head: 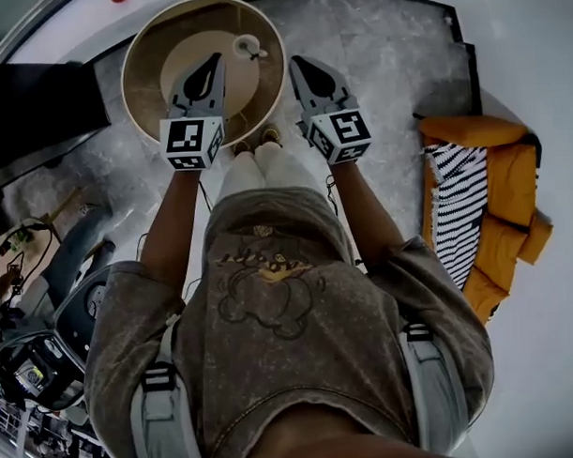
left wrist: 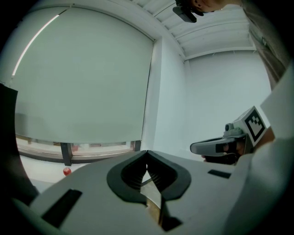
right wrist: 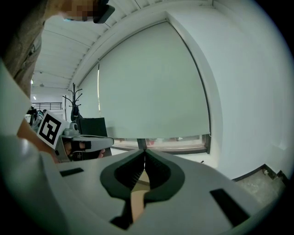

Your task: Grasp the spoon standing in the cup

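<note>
Grippers are held out side by side in the head view, the left gripper (head: 215,59) over the round tan wooden tabletop (head: 144,59), the right gripper (head: 296,61) just past its rim. A small white cup (head: 246,44) sits on the far part of the tabletop with the thin dark spoon (head: 258,53) in it, between the two tips and touching neither. The left fingers (left wrist: 131,173) are pressed together, empty. The right fingers (right wrist: 126,176) are likewise closed on nothing. An orange sofa (head: 496,169) stands to the right.
</note>
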A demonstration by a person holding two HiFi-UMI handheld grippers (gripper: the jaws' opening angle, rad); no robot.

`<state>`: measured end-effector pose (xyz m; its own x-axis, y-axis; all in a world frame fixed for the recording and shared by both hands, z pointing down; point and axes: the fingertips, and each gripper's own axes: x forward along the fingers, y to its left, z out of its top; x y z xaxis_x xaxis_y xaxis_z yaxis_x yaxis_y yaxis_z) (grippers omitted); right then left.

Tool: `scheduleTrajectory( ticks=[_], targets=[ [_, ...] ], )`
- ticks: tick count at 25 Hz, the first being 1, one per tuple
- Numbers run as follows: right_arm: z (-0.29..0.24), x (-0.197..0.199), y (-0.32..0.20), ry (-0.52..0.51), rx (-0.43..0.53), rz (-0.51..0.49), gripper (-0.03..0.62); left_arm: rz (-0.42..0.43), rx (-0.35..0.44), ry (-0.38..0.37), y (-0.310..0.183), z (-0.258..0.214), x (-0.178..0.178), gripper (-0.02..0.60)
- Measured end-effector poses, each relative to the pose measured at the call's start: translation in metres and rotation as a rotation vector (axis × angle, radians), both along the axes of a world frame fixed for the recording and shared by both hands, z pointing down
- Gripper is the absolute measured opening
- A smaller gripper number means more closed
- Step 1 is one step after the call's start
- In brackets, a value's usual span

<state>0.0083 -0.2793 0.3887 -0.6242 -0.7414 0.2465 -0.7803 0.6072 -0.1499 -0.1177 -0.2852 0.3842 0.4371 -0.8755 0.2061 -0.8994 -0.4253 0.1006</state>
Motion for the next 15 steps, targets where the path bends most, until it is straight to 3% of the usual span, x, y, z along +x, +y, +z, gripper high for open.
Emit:
scheduleTrajectory(
  ticks=[15],
  targets=[
    [0.082, -0.002, -0.037, 0.034, -0.023, -0.035, 0.017, 0.013, -0.04, 0.0, -0.036, 0.092, 0.008, 0.017]
  ],
)
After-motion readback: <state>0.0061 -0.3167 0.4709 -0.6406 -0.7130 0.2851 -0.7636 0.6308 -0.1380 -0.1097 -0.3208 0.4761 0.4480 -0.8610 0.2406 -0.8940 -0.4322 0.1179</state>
